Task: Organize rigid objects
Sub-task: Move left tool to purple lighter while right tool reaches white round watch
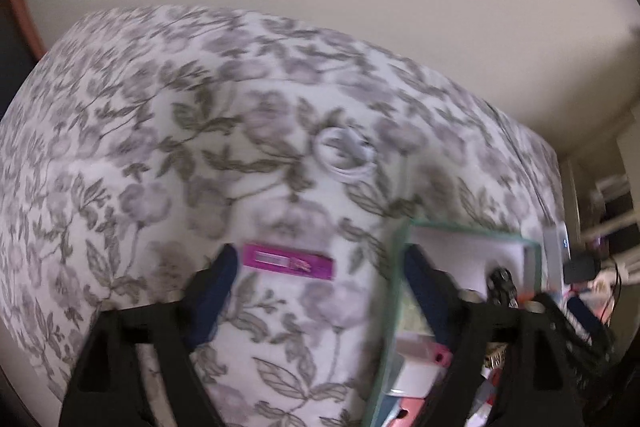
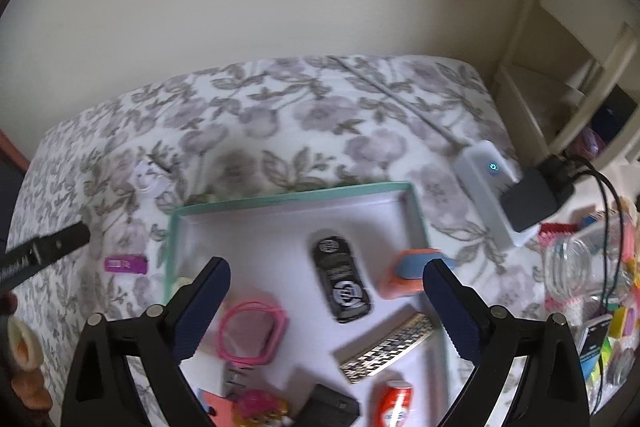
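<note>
My left gripper [image 1: 320, 279] hangs open over the floral bedspread [image 1: 160, 131], nothing between its blue pads. A small magenta box [image 1: 288, 263] lies just beyond them, and a white coiled cable [image 1: 346, 155] sits farther off. My right gripper [image 2: 327, 269] stands open above the teal-rimmed white tray [image 2: 288, 197] and holds nothing. In the tray lie a black toy car [image 2: 342, 279], a pink ring [image 2: 250, 333], an orange and blue piece [image 2: 408, 273], a checkered bar [image 2: 388, 351] and a red can [image 2: 394, 403]. The magenta box [image 2: 126, 264] is left of the tray.
A white device with a lit blue light [image 2: 486, 183] and a black plug [image 2: 532, 201] lie right of the tray. A glass jar [image 2: 572, 267] and colourful small items crowd the far right. A cream shelf unit [image 2: 560, 87] stands beside the bed. A black gripper finger [image 2: 44, 251] enters from the left.
</note>
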